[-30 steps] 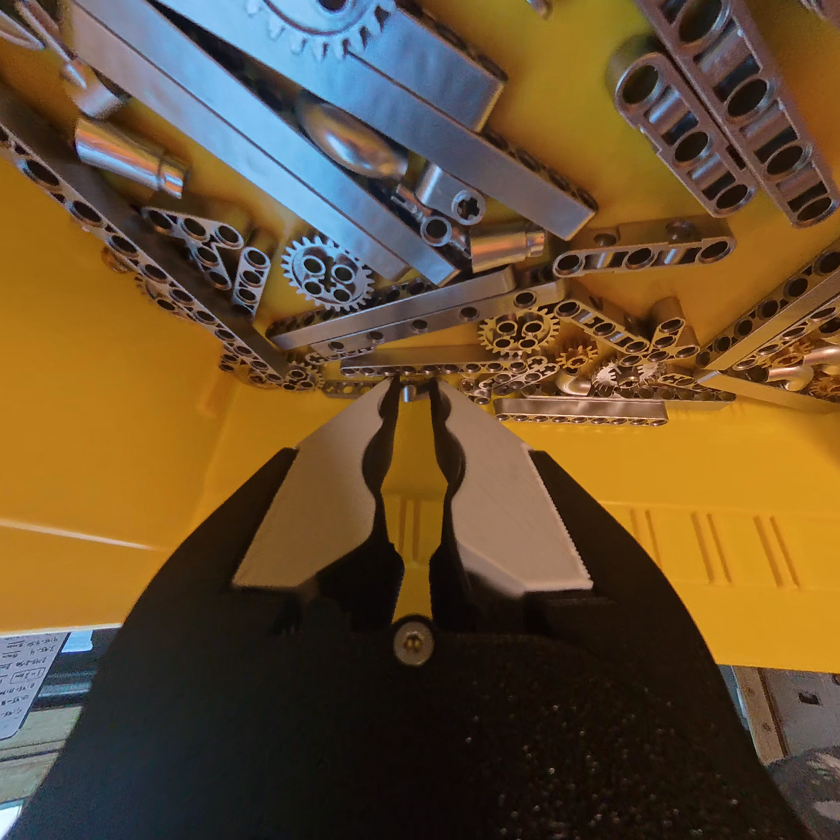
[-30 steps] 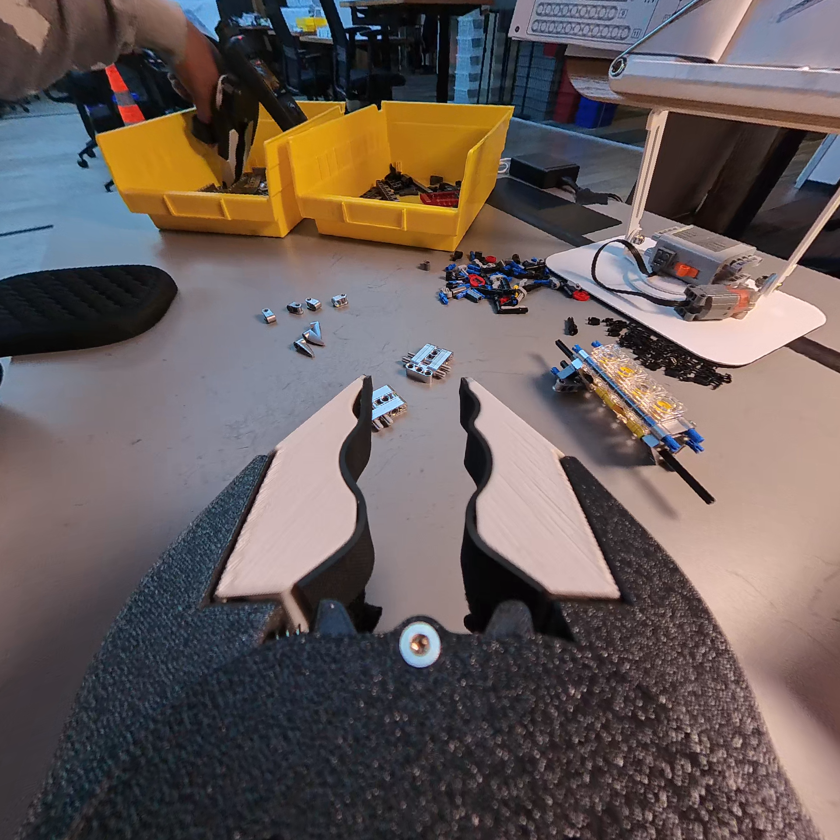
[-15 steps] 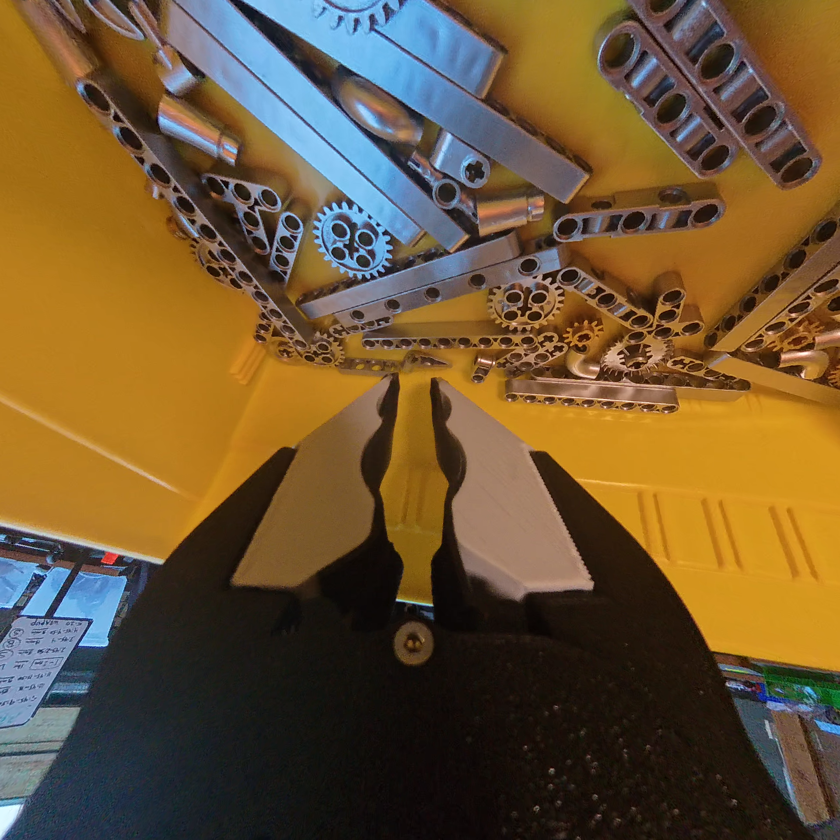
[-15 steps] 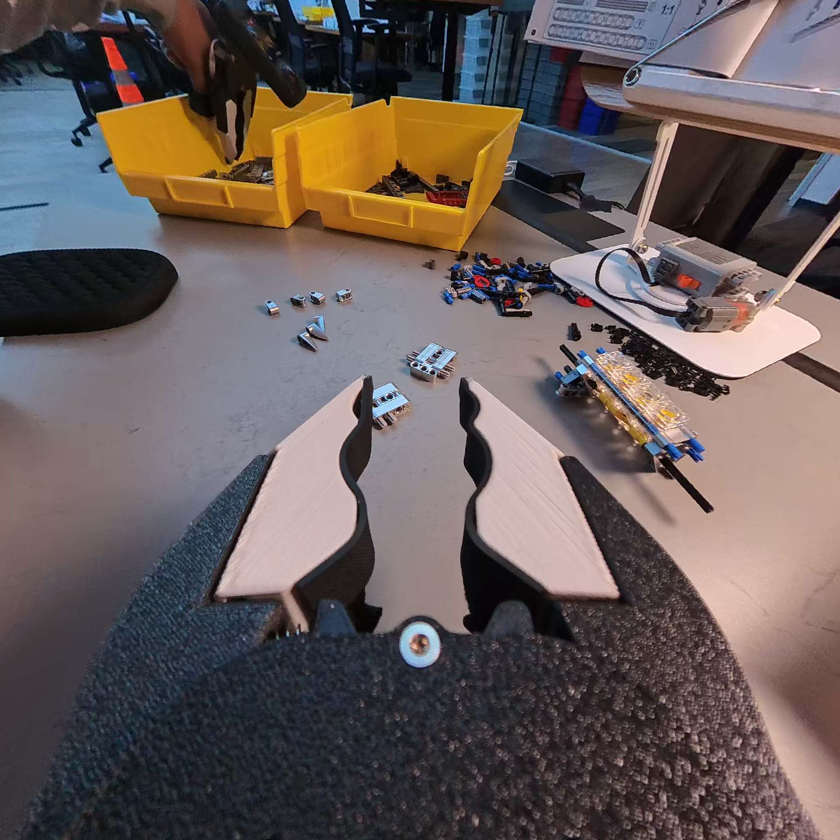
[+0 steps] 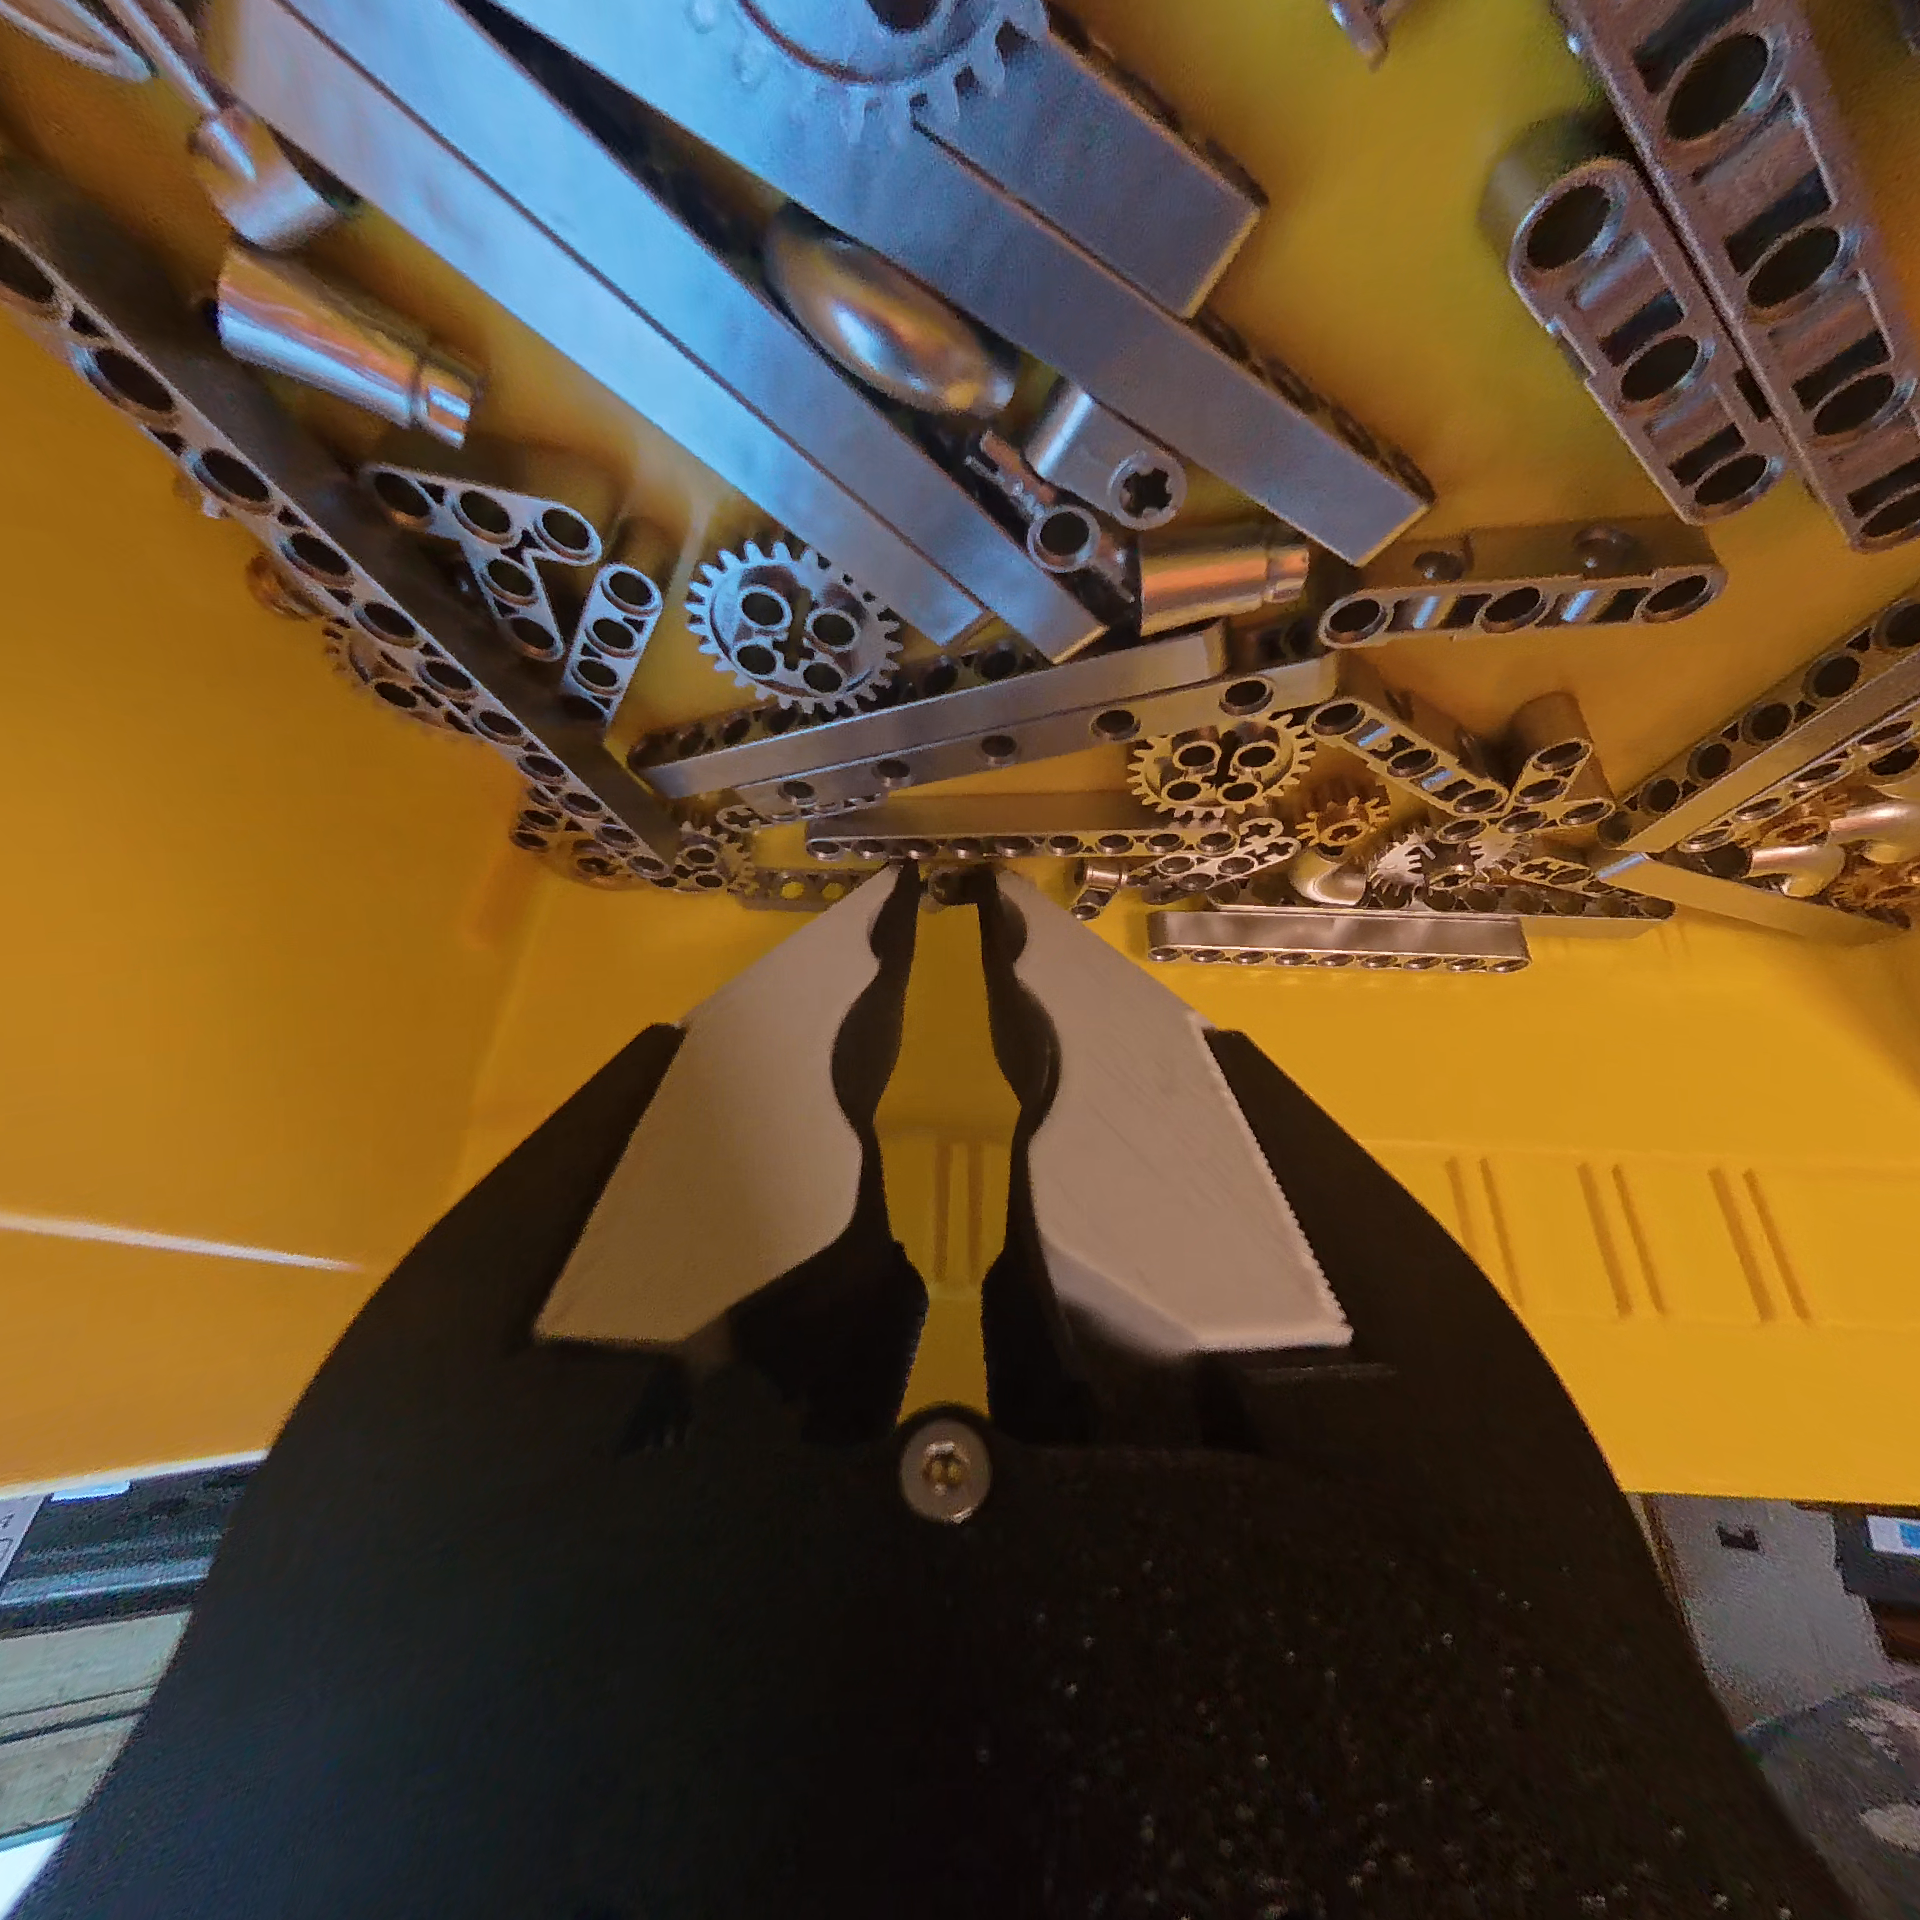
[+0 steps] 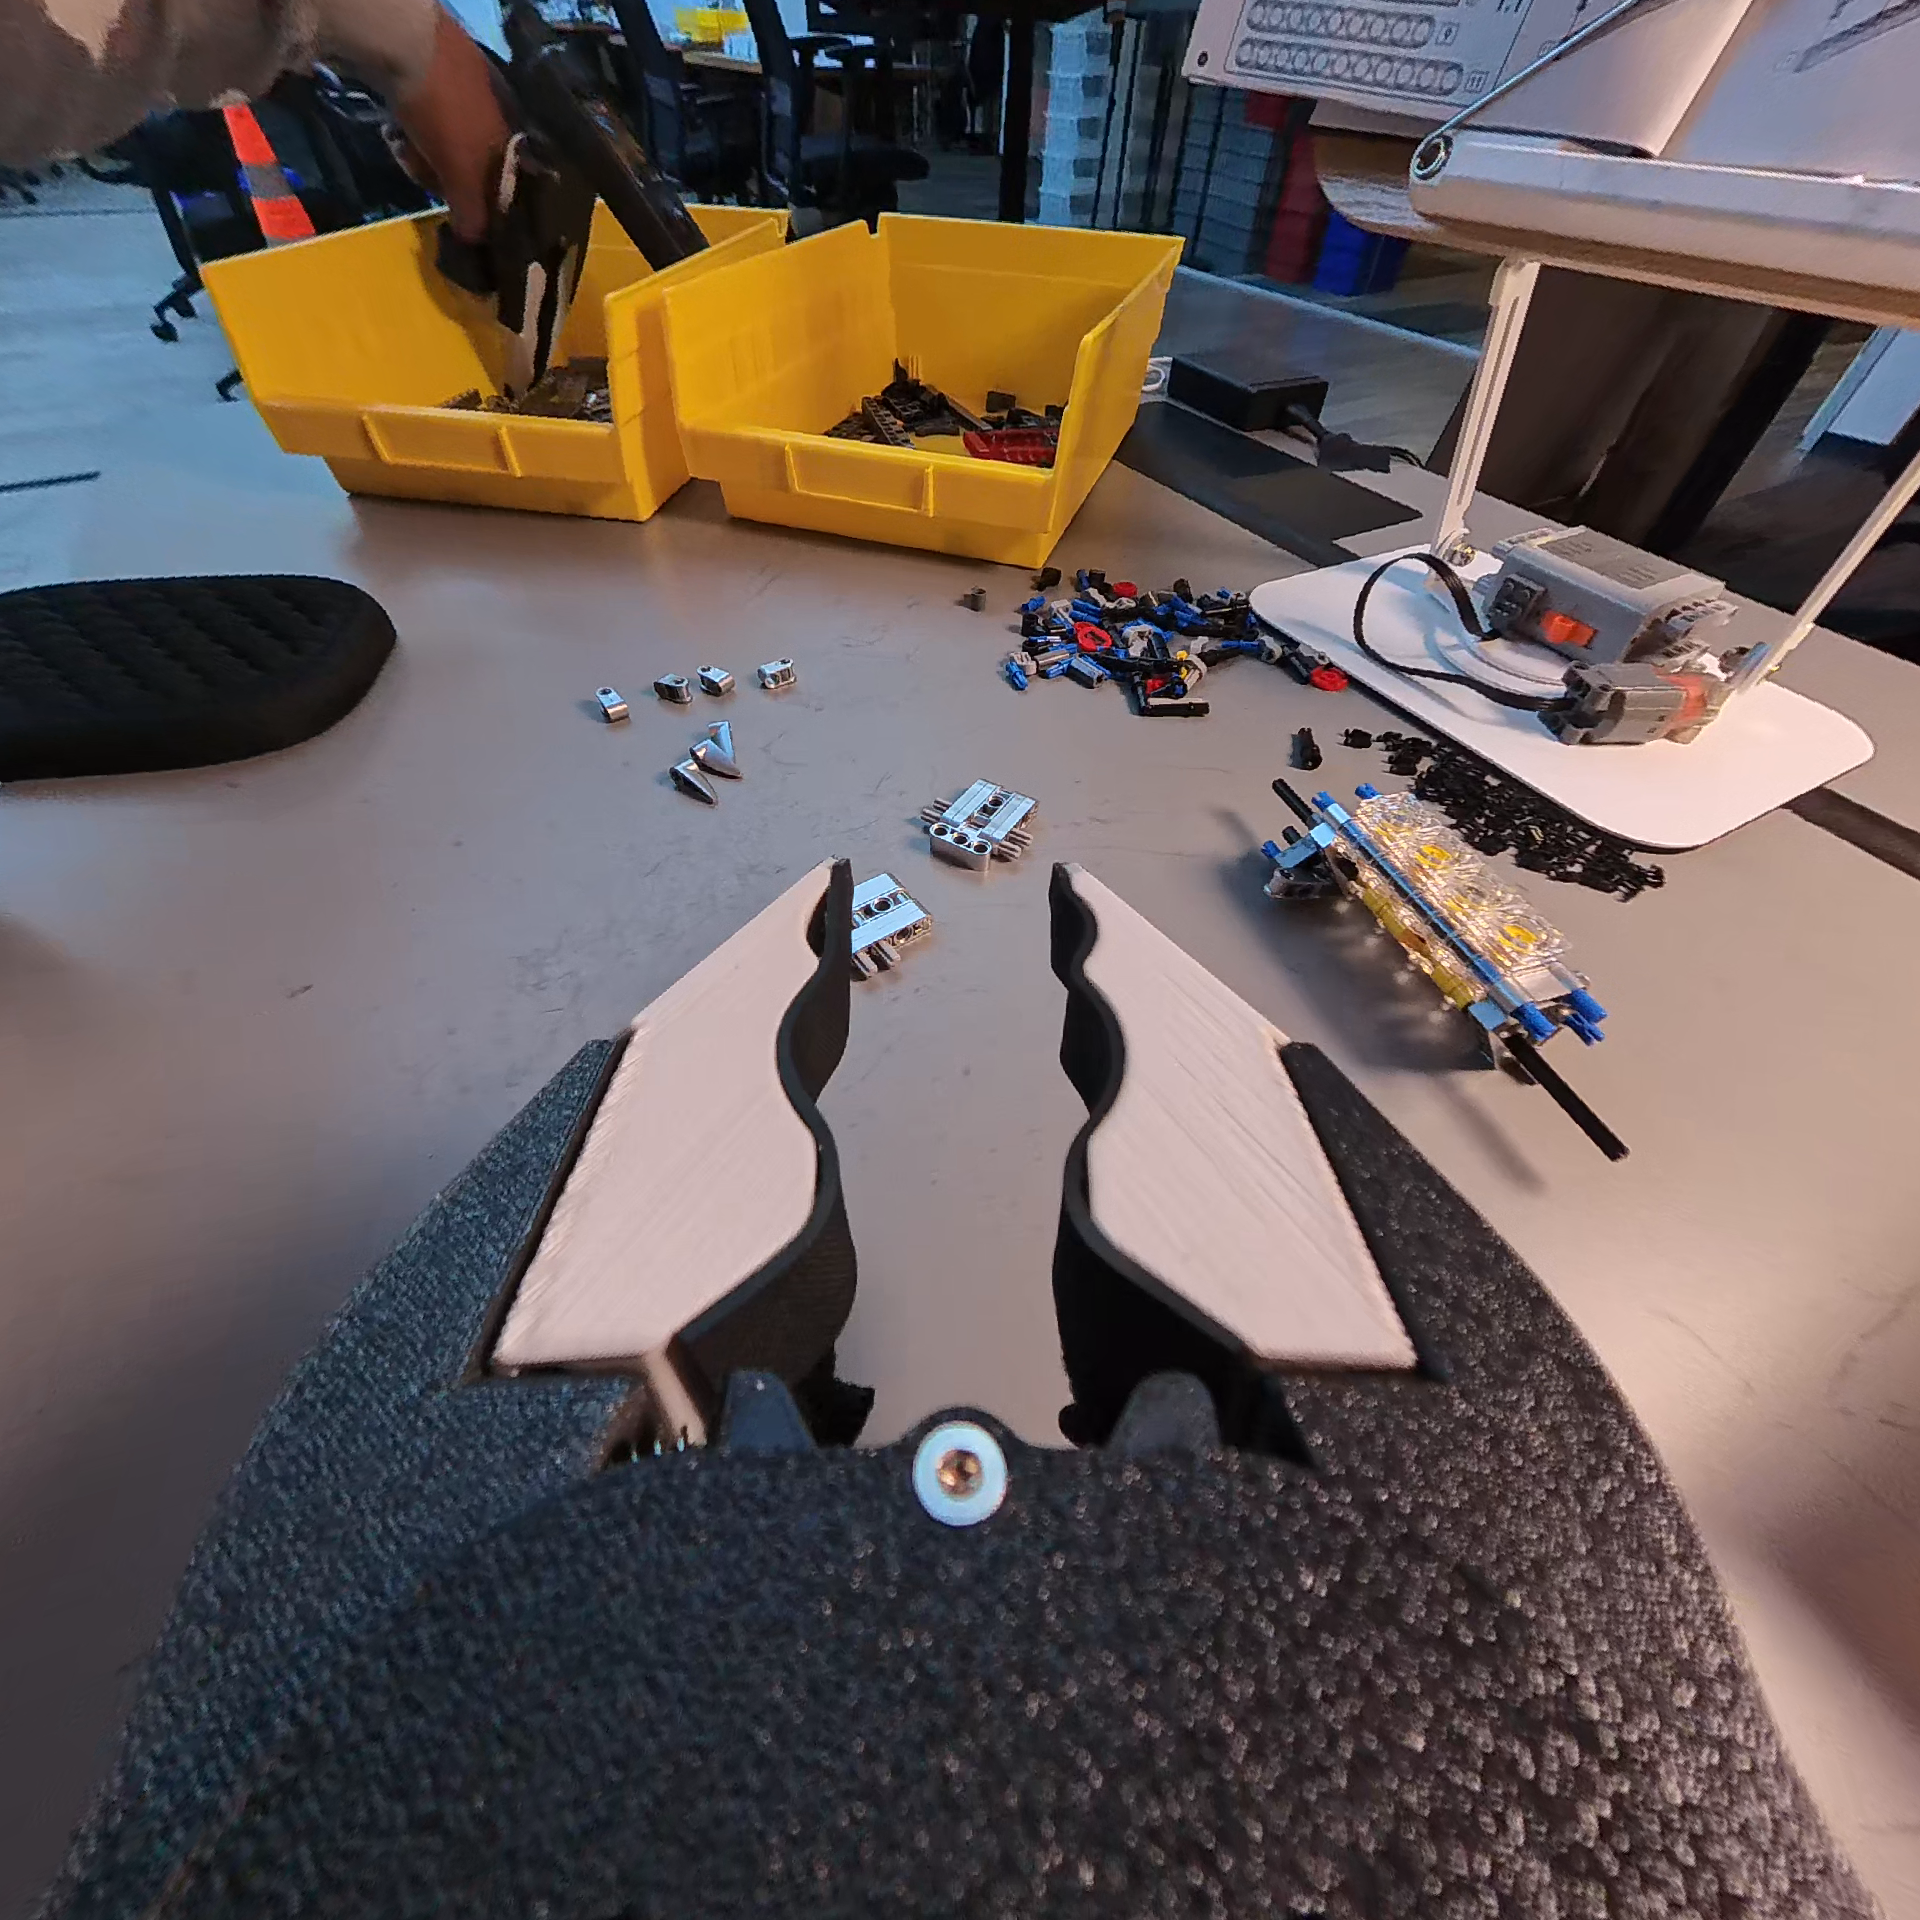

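left gripper point(image 5: 948, 891): deep in the left yellow bin point(image 5: 260, 1039), tips down among silver parts; jaws nearly closed, a narrow gap between them, with a tiny silver piece point(image 5: 943, 885) at the tips; whether it is pinched I cannot tell.
silver parts: holed beams and gears piled from 9 to 3 o'clock of the tips; one long beam point(image 5: 1039, 836) just past them at 12, a gear point(image 5: 792, 636) at 11.
right gripper point(image 6: 943, 883): low over the grey table point(image 6: 364, 987), jaws spread wide, holding nothing.
nearest piece: small silver block point(image 6: 888, 914) just beside the left fingertip at 11 o'clock; a second block point(image 6: 982, 821) near at 12.
right bin point(image 6: 894, 488): touching the left one, far at 12.
yellow-blue assembly point(image 6: 1444, 914): on the table at 2 o'clock.
small-parts pile point(image 6: 1138, 649): at 1 o'clock.
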`<state>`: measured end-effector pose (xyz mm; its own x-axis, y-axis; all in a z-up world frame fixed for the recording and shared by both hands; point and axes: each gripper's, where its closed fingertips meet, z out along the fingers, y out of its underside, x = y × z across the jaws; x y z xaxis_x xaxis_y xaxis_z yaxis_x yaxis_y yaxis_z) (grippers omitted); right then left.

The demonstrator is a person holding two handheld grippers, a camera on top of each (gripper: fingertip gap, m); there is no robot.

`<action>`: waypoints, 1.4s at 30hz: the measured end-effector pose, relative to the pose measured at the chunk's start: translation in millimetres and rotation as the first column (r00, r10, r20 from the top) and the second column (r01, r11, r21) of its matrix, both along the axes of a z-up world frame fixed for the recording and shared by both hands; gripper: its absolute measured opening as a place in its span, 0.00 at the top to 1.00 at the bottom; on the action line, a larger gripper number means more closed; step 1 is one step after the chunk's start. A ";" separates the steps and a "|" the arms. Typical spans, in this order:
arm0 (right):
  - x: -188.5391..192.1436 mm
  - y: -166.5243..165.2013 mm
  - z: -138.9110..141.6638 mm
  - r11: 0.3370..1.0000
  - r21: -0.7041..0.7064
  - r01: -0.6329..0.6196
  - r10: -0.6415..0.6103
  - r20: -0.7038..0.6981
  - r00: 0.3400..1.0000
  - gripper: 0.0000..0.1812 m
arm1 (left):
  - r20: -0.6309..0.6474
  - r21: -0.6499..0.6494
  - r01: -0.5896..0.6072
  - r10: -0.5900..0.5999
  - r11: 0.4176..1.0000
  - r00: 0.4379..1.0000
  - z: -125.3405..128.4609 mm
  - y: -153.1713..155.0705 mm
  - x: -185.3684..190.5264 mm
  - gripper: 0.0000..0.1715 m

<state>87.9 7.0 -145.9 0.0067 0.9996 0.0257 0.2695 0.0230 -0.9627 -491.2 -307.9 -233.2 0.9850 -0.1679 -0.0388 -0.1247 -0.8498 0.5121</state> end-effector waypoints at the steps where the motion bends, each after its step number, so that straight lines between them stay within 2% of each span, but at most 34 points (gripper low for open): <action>1: 0.1 -0.1 0.1 1.000 0.001 0.000 0.000 -0.001 1.000 0.79 | 0.005 -0.007 0.000 0.000 1.000 1.000 0.1 -0.3 0.6 0.96; 8: 0.7 -1.0 1.5 1.000 0.005 -0.003 0.003 -0.010 1.000 0.80 | 0.015 -0.029 0.024 -0.024 0.999 1.000 3.2 -1.5 5.9 0.97; 14: 0.6 -2.4 1.4 1.000 0.014 -0.007 0.007 -0.009 1.000 0.80 | -0.012 -0.016 0.038 -0.038 0.999 0.999 19.1 -0.2 3.2 0.97; 19: 0.5 -3.4 1.4 1.000 0.020 -0.009 0.010 -0.008 1.000 0.80 | -0.036 0.026 0.071 -0.070 0.997 0.997 46.6 8.8 8.0 0.97; 24: 1.5 -5.2 2.8 0.999 0.032 -0.015 0.015 -0.016 1.000 0.80 | 0.004 0.216 0.126 -0.130 0.968 0.991 87.8 44.2 46.3 0.97; 26: 1.9 -6.5 3.2 0.999 0.038 -0.019 0.019 -0.017 1.000 0.80 | 0.057 0.348 0.157 -0.188 0.924 0.981 104.0 68.5 80.5 0.96; 28: 2.1 -8.1 2.7 0.999 0.045 -0.024 0.024 -0.012 1.000 0.80 | 0.134 0.515 0.170 -0.275 0.840 0.952 118.5 98.0 128.6 0.96; 32: 0.9 -14.6 -1.4 0.996 0.079 -0.041 0.039 0.018 0.999 0.80 | 0.244 0.806 0.106 -0.490 0.582 0.837 136.0 152.3 236.6 0.96; 34: -0.7 -18.6 -5.2 0.993 0.102 -0.055 0.050 0.043 0.998 0.80 | 0.262 0.890 0.038 -0.579 0.454 0.772 133.6 173.6 287.8 0.96; 35: -1.4 -20.4 -7.2 0.992 0.113 -0.060 0.054 0.055 0.997 0.80 | 0.262 0.913 0.012 -0.608 0.409 0.749 127.2 182.5 309.9 0.96; 37: -2.4 -22.7 -10.2 0.989 0.131 -0.068 0.059 0.072 0.996 0.80 | 0.254 0.935 -0.014 -0.642 0.354 0.724 104.8 199.2 344.6 0.96; 40: -2.3 -23.7 -10.8 0.987 0.145 -0.069 0.058 0.076 0.995 0.80 | 0.286 0.939 -0.064 -0.658 0.339 0.697 69.8 219.6 383.0 0.96; 42: -1.6 -23.8 -9.5 0.987 0.149 -0.065 0.056 0.068 0.996 0.80 | 0.295 0.941 -0.087 -0.670 0.326 0.681 58.8 229.0 402.6 0.96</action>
